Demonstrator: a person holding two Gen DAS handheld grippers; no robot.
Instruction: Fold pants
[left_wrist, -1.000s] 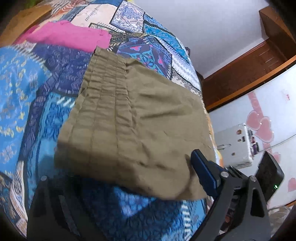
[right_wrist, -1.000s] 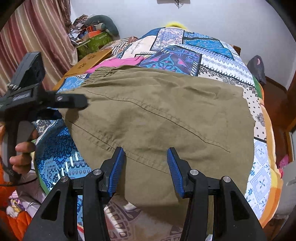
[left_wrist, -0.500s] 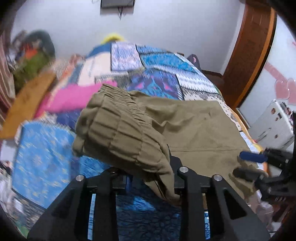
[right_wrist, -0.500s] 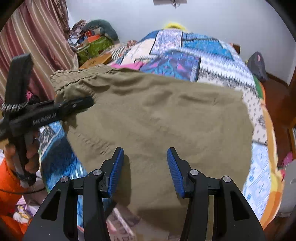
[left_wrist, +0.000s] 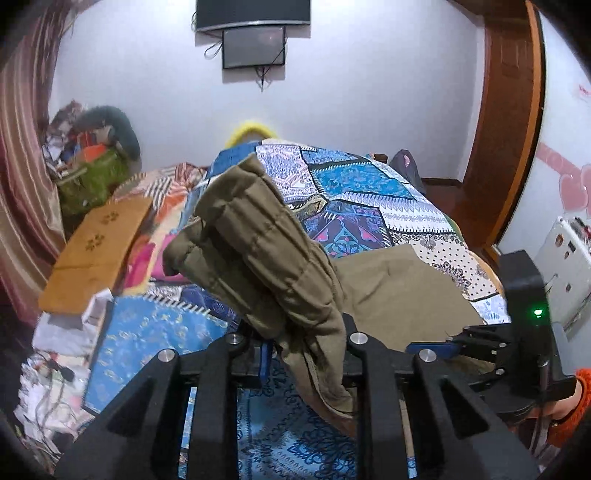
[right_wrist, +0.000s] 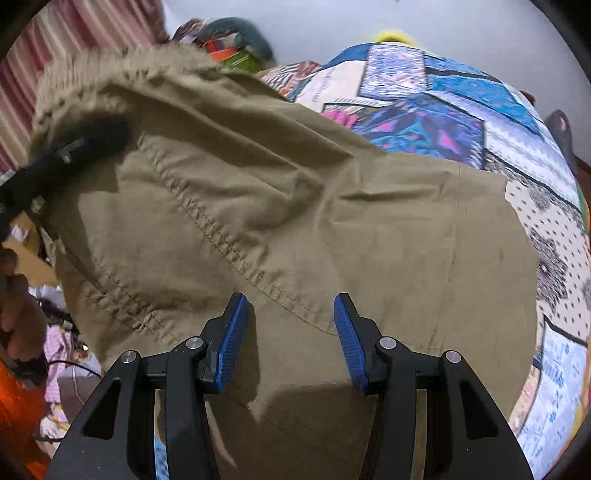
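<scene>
Olive-khaki pants (right_wrist: 332, 229) lie on a bed with a patchwork quilt (right_wrist: 461, 122). My left gripper (left_wrist: 303, 350) is shut on the ribbed elastic waistband (left_wrist: 258, 251) and holds it lifted above the bed; the rest of the pants (left_wrist: 399, 295) stay flat. In the right wrist view the left gripper (right_wrist: 66, 155) shows at the raised waistband corner on the left. My right gripper (right_wrist: 288, 332) is open, its blue pads (right_wrist: 232, 332) just over the near edge of the cloth. It also shows at the right of the left wrist view (left_wrist: 436, 349).
A pink garment (left_wrist: 144, 258) and an orange board (left_wrist: 96, 251) lie on the bed's left side. A green bag and clutter (left_wrist: 92, 177) sit by the striped curtain. A wooden door frame (left_wrist: 509, 147) stands at the right.
My left gripper closed on the waistband and lifted it up off the bed, bunching the cloth. My right gripper stayed open at the near edge, slightly closer to the fabric.
</scene>
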